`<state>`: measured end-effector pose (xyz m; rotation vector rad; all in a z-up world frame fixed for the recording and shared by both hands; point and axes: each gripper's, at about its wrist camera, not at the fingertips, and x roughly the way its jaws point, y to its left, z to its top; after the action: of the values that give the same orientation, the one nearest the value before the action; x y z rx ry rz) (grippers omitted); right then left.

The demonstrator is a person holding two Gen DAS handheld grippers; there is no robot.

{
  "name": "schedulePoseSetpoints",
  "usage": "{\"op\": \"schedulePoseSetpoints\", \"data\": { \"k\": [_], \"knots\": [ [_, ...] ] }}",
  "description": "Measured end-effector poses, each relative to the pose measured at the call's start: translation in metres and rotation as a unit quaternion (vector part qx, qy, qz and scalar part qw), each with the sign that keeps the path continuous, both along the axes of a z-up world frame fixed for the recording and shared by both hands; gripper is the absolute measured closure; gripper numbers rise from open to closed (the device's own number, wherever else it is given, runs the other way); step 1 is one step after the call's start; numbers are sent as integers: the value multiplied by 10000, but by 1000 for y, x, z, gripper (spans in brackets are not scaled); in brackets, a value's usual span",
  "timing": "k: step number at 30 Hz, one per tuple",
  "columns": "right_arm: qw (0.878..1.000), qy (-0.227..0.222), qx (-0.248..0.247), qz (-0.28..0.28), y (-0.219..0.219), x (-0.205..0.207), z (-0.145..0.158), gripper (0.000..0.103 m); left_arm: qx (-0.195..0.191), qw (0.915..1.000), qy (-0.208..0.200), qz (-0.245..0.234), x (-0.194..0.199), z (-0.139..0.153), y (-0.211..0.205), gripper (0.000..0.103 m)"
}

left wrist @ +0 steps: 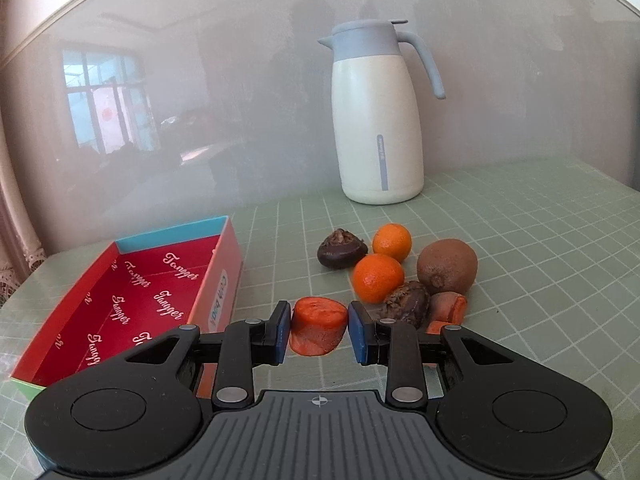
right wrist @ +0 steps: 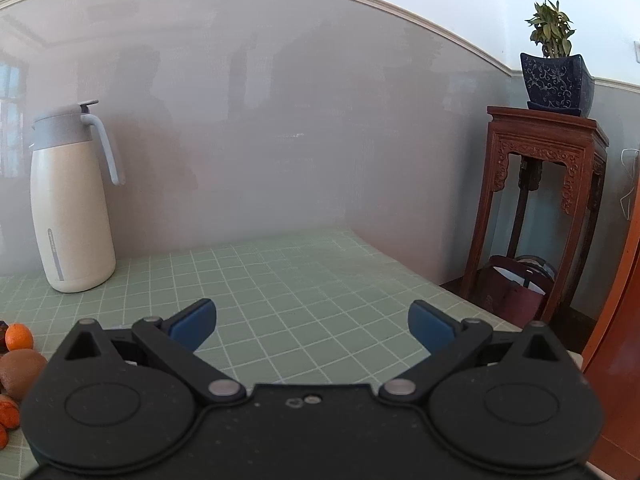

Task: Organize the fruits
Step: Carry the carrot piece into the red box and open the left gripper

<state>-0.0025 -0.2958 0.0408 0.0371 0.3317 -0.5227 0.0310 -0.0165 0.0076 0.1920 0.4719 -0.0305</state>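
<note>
In the left wrist view my left gripper (left wrist: 319,332) has its blue pads on either side of an orange carrot chunk (left wrist: 318,330) on the green grid mat; small gaps show, so it is open around it. Behind lie two tangerines (left wrist: 378,278) (left wrist: 392,241), a kiwi (left wrist: 447,266), two dark water chestnuts (left wrist: 342,253) (left wrist: 406,303) and more carrot pieces (left wrist: 448,307). A red open box (left wrist: 132,300) lies to the left. My right gripper (right wrist: 312,326) is wide open and empty over bare mat; a kiwi (right wrist: 20,372) and tangerine (right wrist: 18,336) show at its left edge.
A white and blue thermos jug (left wrist: 380,120) stands at the back by the wall; it also shows in the right wrist view (right wrist: 70,208). The table's right edge (right wrist: 460,300) drops off beside a wooden stand (right wrist: 540,200) with a potted plant (right wrist: 556,76).
</note>
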Motion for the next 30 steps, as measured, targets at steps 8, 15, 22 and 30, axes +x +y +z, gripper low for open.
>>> {"op": "schedulePoseSetpoints", "data": {
  "k": [8, 15, 22, 30],
  "knots": [
    [9996, 55, -93, 256, 22, 7, 0, 0, -239, 9989, -222, 324, -6, 14, 32, 72],
    [9986, 79, -149, 502, 48, 14, 0, 0, -370, 9969, -277, 636, -10, 20, 62, 72],
    [9964, 131, -223, 806, 75, 23, 0, 0, -496, 9928, -258, 1057, -11, 21, 95, 72],
    [9932, 195, -254, 1117, 102, 30, -2, 0, -617, 9854, -184, 1576, -9, 17, 131, 72]
  ]
}}
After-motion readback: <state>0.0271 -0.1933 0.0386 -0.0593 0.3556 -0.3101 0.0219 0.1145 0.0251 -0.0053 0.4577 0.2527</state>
